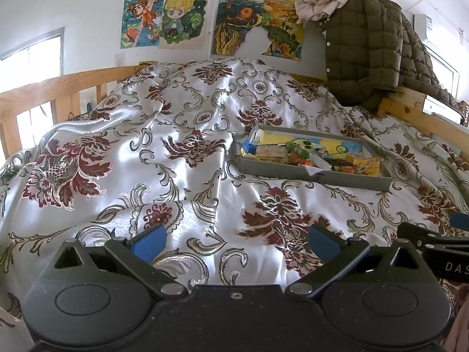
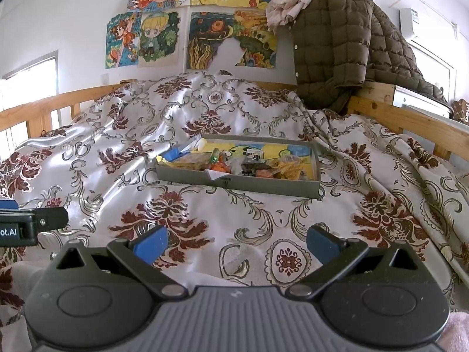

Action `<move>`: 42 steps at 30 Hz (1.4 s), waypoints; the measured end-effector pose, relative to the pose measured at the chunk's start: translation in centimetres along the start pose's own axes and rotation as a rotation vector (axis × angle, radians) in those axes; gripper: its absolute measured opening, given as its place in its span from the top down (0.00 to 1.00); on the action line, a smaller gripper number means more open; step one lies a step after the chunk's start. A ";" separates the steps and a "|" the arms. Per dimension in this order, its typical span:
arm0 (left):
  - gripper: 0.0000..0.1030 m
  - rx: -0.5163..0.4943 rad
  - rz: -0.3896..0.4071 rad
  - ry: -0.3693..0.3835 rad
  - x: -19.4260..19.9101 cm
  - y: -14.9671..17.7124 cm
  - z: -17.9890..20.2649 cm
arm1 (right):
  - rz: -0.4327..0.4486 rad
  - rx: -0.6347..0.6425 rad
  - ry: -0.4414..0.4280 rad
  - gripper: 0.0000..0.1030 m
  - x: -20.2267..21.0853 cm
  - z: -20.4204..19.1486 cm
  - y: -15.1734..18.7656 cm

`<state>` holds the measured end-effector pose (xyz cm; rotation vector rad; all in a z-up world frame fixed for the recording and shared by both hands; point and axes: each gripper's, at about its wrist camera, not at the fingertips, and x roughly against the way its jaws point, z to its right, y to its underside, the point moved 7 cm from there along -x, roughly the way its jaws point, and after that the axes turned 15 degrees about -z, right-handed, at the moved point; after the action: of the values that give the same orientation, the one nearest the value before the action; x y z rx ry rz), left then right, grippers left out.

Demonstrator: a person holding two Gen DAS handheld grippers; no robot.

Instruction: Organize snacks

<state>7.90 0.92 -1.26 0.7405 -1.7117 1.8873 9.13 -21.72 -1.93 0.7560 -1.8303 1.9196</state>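
A shallow grey box [image 1: 310,176] [image 2: 234,182] lies on the flowered bedspread and holds several wrapped snacks [image 1: 346,162] [image 2: 222,165] in yellow, orange, green and blue. In the left wrist view it sits ahead and to the right. In the right wrist view it lies straight ahead. My left gripper [image 1: 236,243] is open low over the bedspread, well short of the box, with nothing between its blue pads. My right gripper [image 2: 237,243] is open too, empty, also short of the box. Each gripper shows at the edge of the other's view.
The satin bedspread [image 1: 176,152] [image 2: 263,223] is rumpled into folds and humps. A wooden bed rail [image 1: 49,94] [image 2: 410,120] runs along the left and the right. An olive quilted jacket [image 1: 363,50] [image 2: 337,47] hangs at the back right. Drawings [image 1: 181,20] cover the wall.
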 end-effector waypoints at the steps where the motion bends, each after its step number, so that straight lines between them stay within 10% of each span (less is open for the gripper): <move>1: 0.01 0.000 0.001 0.000 0.0 -0.1 0.1 | 0.000 0.000 0.000 0.00 0.0 0.0 0.0; 42: 0.01 0.000 -0.005 0.002 0.0 -0.1 0.1 | -0.005 0.005 0.005 0.00 0.1 -0.3 -0.2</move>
<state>7.99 0.88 -1.16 0.7419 -1.7072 1.8847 9.15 -21.41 -1.76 0.7560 -1.8188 1.9222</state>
